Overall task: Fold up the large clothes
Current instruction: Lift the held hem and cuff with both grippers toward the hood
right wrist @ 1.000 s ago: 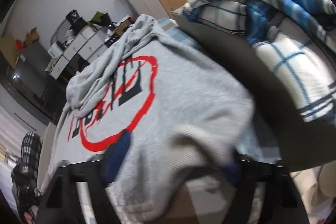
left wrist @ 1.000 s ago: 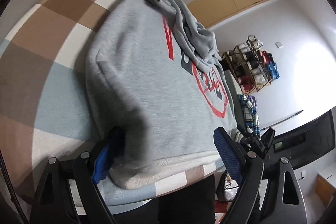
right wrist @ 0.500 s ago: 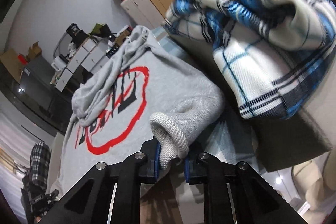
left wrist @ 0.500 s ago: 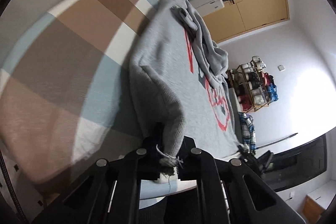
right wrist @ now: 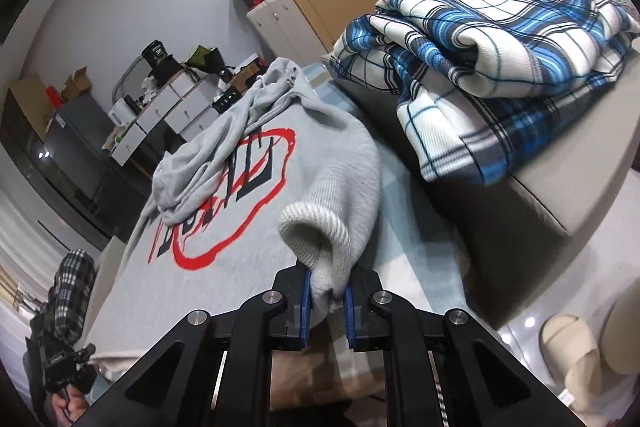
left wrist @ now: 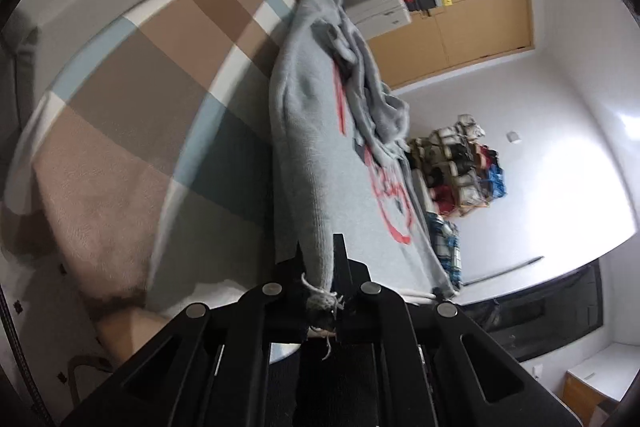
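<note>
A grey sweatshirt [left wrist: 308, 147] with a red and black print lies on the checked bed cover [left wrist: 120, 87], its hood and sleeves bunched [right wrist: 224, 139] on top. My left gripper [left wrist: 320, 259] is shut on one bottom corner of it, with frayed threads hanging from the jaws. My right gripper [right wrist: 326, 287] is still closing, and its blue pads pinch the ribbed hem [right wrist: 316, 227] at the other bottom corner of the sweatshirt [right wrist: 240, 227]. Both corners are lifted off the bed and the cloth folds over at each grip.
A folded blue and white plaid garment [right wrist: 480, 47] lies on a grey block [right wrist: 540, 195] right of the sweatshirt. Beige slippers [right wrist: 568, 347] are on the floor. A shoe rack [left wrist: 460, 163], a wooden door [left wrist: 480, 23] and drawers stand behind.
Both grippers went from wide open around the hem to shut on it. Each has since pulled its corner up and inward, and the cloth now folds over at each grip.
</note>
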